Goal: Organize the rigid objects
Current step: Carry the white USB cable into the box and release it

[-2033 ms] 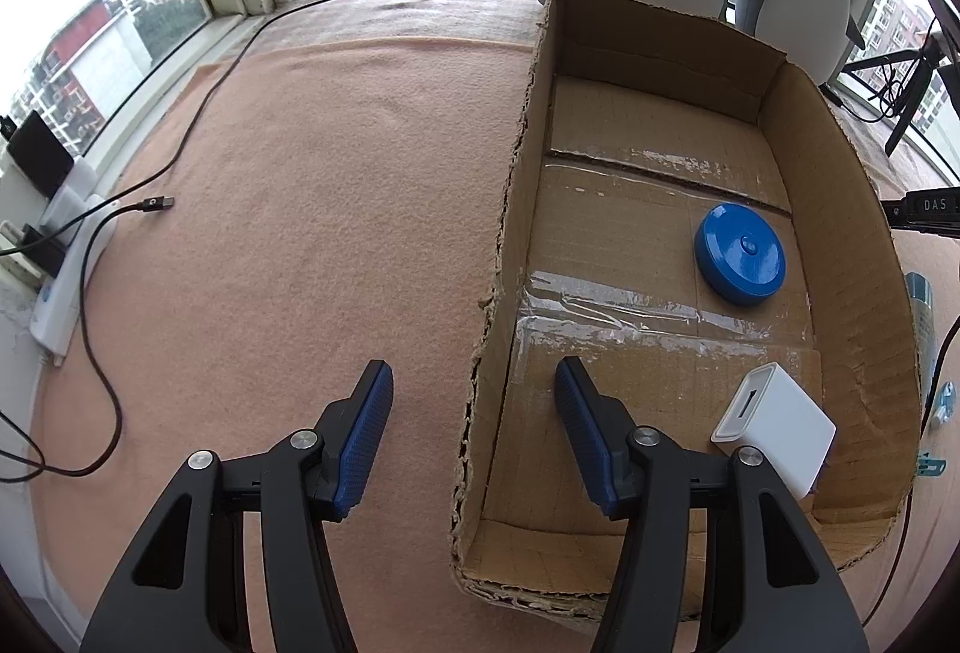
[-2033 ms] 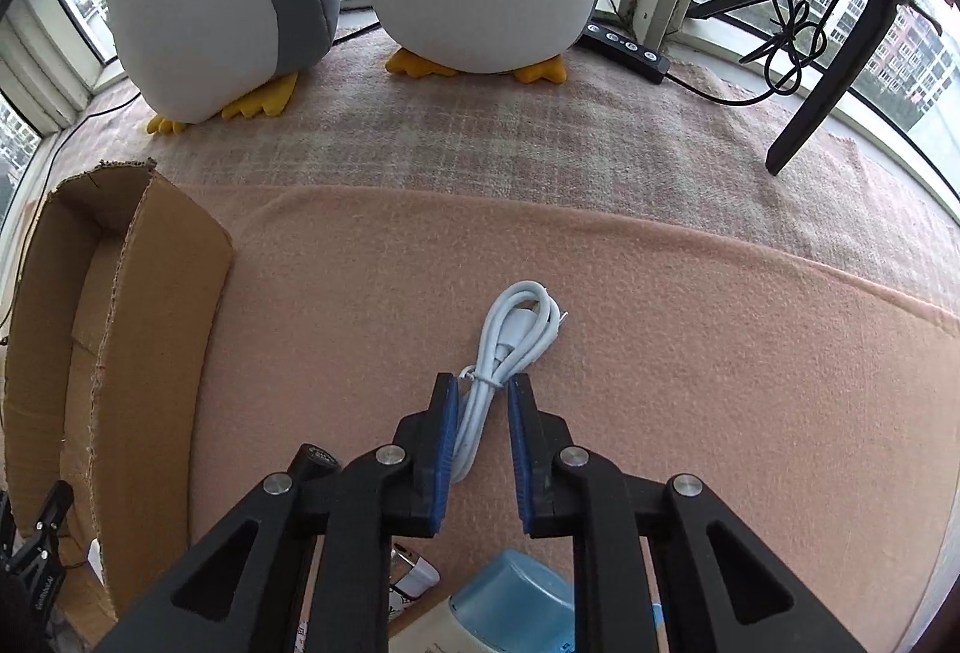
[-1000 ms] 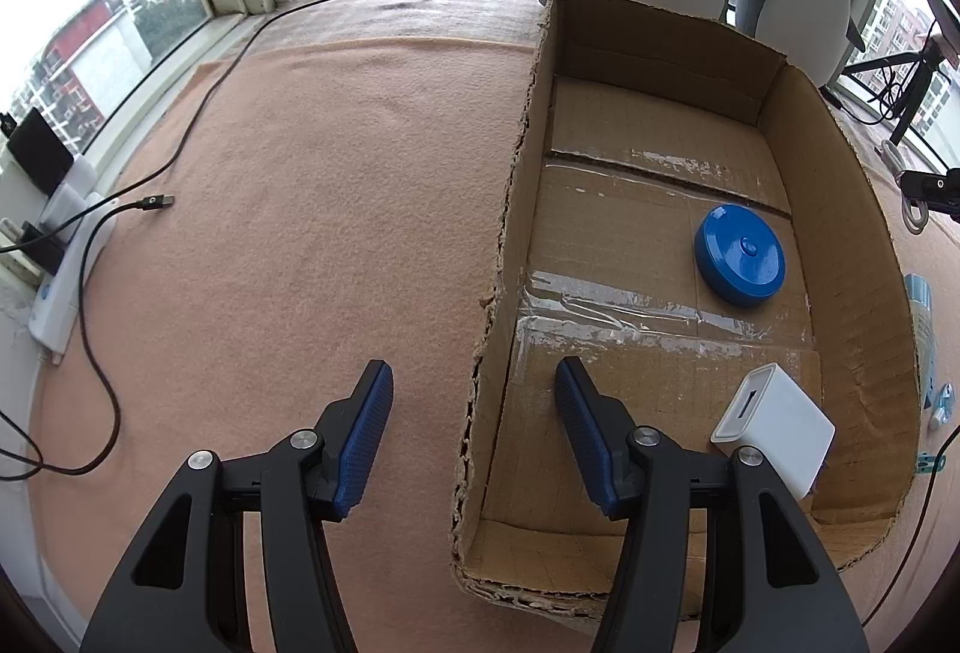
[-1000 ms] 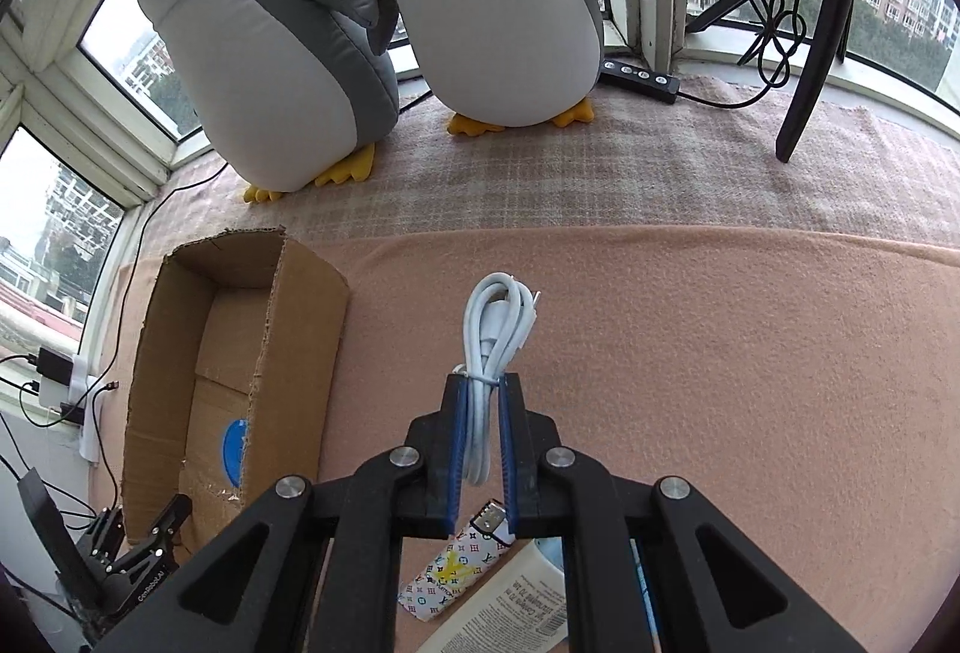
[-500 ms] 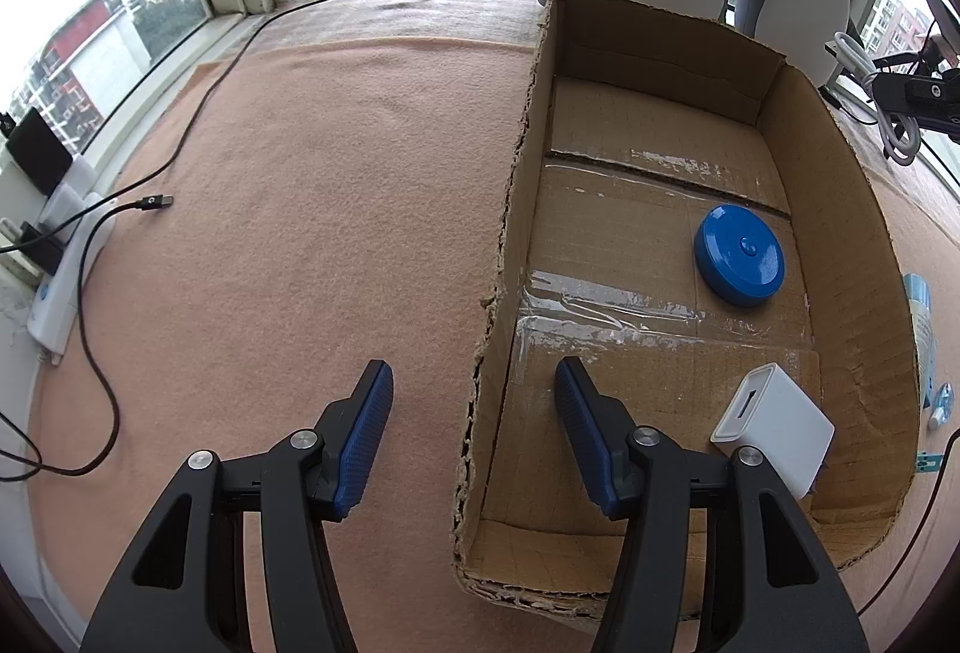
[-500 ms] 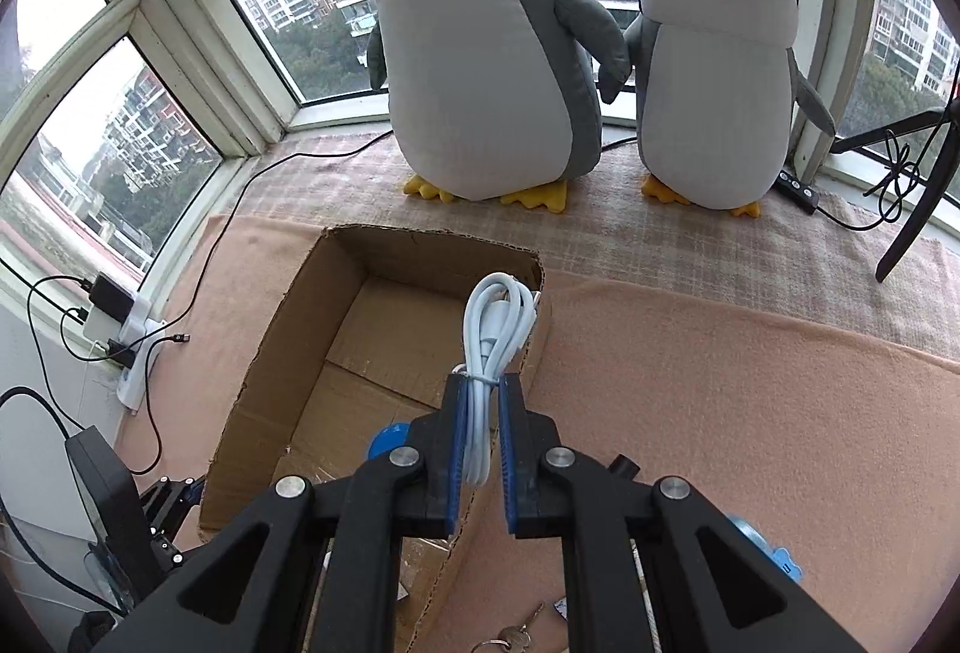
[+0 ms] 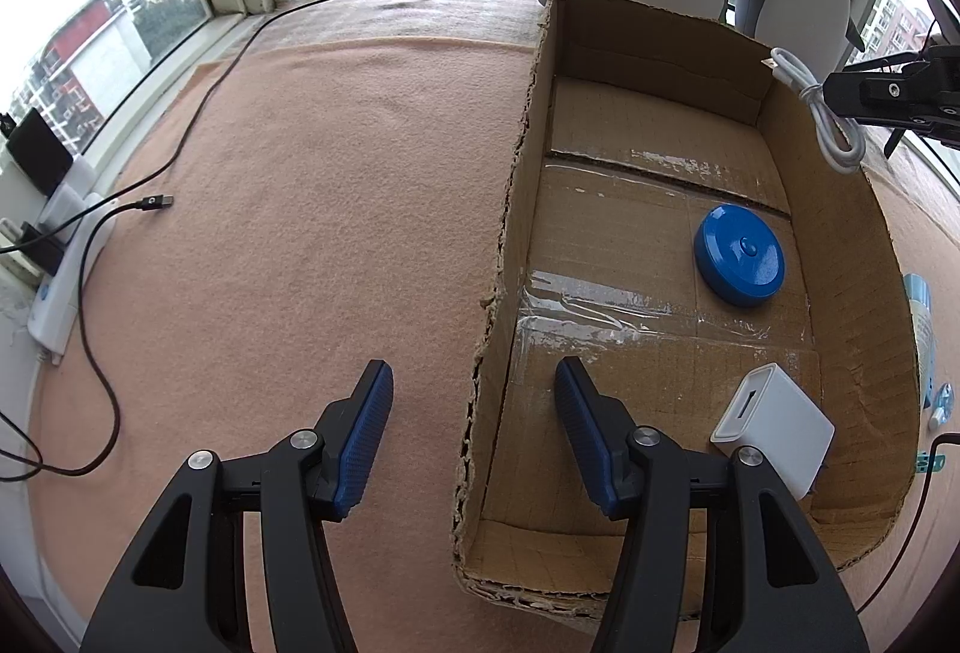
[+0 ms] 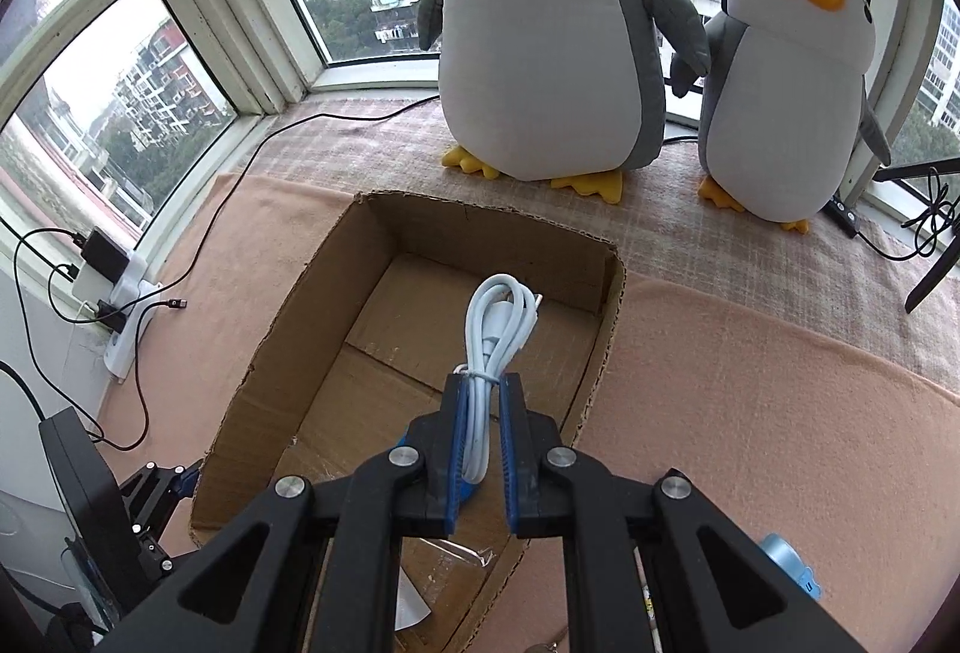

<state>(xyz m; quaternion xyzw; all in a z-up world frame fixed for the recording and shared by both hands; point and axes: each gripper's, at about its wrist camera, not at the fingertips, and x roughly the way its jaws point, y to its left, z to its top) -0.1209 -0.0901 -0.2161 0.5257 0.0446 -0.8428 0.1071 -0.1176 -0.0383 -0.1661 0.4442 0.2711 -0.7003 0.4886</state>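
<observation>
My right gripper (image 8: 480,389) is shut on a coiled white cable (image 8: 495,329) and holds it above the open cardboard box (image 8: 609,329). In the left wrist view the cable (image 7: 822,119) hangs over the box's far right wall (image 7: 852,209). Inside the box lie a blue round disc (image 7: 739,255) and a white cube charger (image 7: 774,428). My left gripper (image 7: 474,437) is open and empty, straddling the box's near left wall, low by the pink blanket.
Two plush penguins (image 8: 552,29) stand behind the box by the window. A black cable (image 7: 102,245) and a power strip (image 7: 60,281) lie at the left. A blue-capped bottle (image 7: 918,317) and small items lie right of the box.
My right gripper has carried the white cable from the blanket at the right, up and over to above the box. My left gripper has not moved.
</observation>
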